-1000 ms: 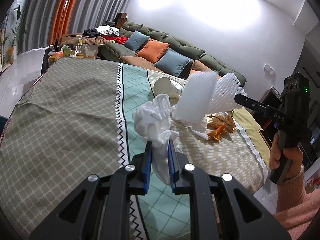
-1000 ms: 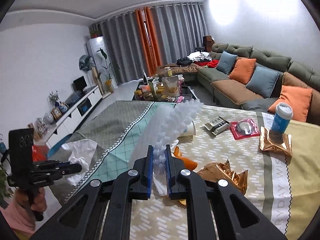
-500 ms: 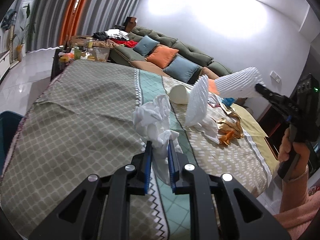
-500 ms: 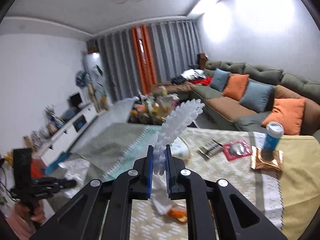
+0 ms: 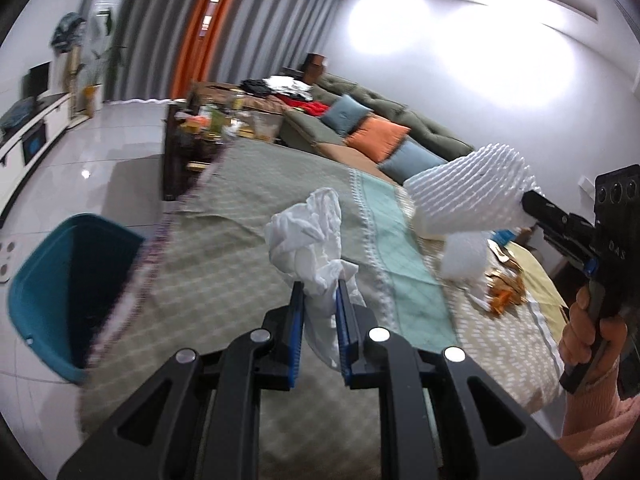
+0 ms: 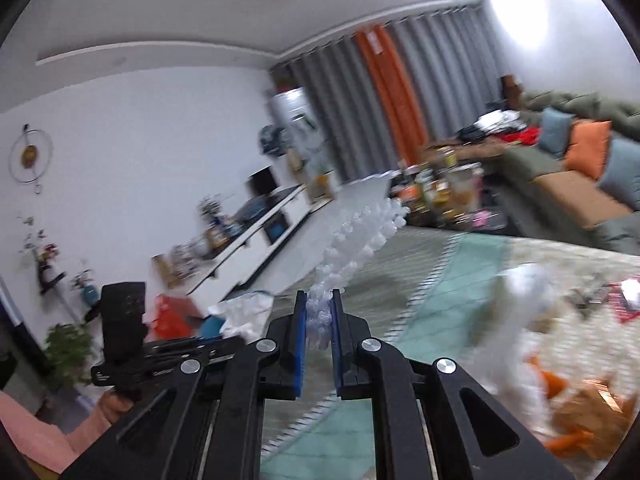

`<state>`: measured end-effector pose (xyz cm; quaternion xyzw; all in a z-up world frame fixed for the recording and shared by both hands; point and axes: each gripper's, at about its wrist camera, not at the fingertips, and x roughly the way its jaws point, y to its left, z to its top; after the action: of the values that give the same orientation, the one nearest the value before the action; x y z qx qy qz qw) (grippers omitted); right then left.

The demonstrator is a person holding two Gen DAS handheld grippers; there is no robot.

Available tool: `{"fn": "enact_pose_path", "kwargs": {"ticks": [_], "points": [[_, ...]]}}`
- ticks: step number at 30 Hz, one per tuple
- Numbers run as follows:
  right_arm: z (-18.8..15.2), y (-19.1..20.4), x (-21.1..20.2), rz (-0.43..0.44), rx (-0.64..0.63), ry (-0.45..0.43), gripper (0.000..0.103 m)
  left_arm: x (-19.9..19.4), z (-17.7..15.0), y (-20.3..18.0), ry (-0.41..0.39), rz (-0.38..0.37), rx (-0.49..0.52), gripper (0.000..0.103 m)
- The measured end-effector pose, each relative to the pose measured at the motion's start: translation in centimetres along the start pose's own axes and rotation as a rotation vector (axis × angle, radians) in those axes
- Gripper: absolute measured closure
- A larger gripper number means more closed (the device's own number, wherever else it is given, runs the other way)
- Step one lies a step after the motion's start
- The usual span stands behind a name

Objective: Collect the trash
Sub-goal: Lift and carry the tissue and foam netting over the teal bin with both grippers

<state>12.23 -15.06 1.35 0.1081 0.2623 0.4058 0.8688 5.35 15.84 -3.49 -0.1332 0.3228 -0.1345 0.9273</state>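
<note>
Crumpled tissue [image 5: 308, 236] sits clamped in the left gripper [image 5: 319, 304] above the tabletop's [image 5: 224, 264] left edge, teal bin [image 5: 60, 288] below; the right gripper [image 6: 319, 312] pinches white foam netting [image 6: 360, 236].

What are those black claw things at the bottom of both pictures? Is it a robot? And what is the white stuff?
No robot: a person holds a grabbing tool in each hand, each with a camera looking along its jaws. The left gripper pinches a crumpled white tissue. The right gripper pinches a white foam net, the kind that wraps fruit. Below is a table under a patterned cloth, with more wrappers on it. The blue bin stands on the floor beside it.
</note>
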Motion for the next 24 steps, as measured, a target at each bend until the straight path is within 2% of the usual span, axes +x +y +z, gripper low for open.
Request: {"fn": "enact_pose_path", "kwargs": {"ticks": [6,11,17,24], "points": [[0.6,2.6,6.5,0.128,-0.024,0.081,0.092,-2.3,0.7,4.4,-0.041,0.109,-0.061,0.087],[1.1,4.4,10.8,0.194,-0.035,0.126,0.092,-3.5,1.1,7.7,-0.054,0.186,-0.103,0.087],[1.0,6.1,14.8,0.224,-0.037,0.181,0.092,-4.2,1.3,11.4,-0.055,0.269,-0.142,0.087],[0.3,7.5,18.9,0.229,-0.042,0.25,0.092,-3.3,1.0,14.8,-0.028,0.311,-0.2,0.086]]}}
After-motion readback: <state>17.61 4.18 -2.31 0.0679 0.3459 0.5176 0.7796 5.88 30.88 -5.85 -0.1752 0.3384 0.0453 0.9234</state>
